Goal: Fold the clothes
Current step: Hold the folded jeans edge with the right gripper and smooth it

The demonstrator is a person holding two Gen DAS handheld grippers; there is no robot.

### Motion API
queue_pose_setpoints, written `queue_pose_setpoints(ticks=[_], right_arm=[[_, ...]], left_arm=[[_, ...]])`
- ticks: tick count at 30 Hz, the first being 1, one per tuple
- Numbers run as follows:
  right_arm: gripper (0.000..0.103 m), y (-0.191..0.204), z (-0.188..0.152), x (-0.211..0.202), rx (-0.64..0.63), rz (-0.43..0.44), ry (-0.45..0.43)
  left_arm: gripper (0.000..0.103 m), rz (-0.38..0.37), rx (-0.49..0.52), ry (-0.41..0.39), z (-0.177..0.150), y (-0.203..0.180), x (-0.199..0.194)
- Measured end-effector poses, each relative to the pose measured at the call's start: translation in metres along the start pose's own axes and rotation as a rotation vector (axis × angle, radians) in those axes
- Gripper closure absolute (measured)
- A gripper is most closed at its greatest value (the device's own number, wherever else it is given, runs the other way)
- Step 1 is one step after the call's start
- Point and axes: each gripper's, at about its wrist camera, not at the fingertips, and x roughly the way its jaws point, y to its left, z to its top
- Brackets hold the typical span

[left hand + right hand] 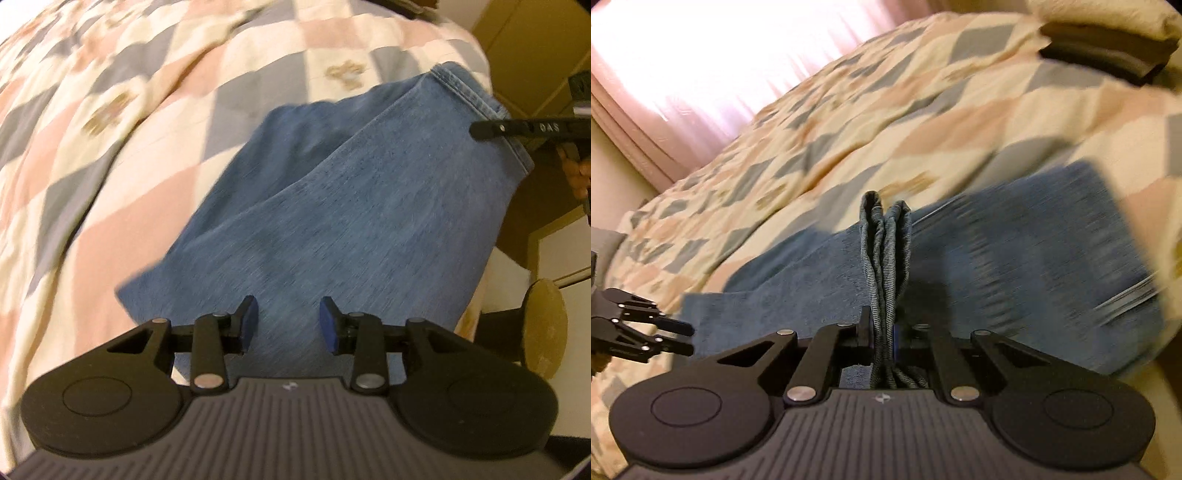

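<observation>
Bunched denim jeans [886, 266] between fingers [866, 332]

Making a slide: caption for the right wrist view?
Right gripper pinches bunched jeans hem over a checked quilt.

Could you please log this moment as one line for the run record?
left claw: open, over jeans | right claw: shut on jeans hem | quilt underneath
</observation>
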Motion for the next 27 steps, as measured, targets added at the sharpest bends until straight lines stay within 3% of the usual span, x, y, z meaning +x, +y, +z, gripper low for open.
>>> queue_pose_setpoints(ticks=[7,20,27], right_arm=[[0.095,-0.057,0.025,-0.020,0.011,-0.064,-0.028],[0.095,-0.090,0.033,-0.027,0.031,-0.101,-0.041],[0.094,-0.075,0.030,-0.033,0.051,-0.285,-0.137]], left_arm=[[0.071,-0.011,0.037,-0.008,0.024,-0.026,0.019],[0.071,0.003,0.037,0.010,0.033,-0.037,0.037],[0.071,0.005,0.036,0.010,0.030,-0.041,0.039]])
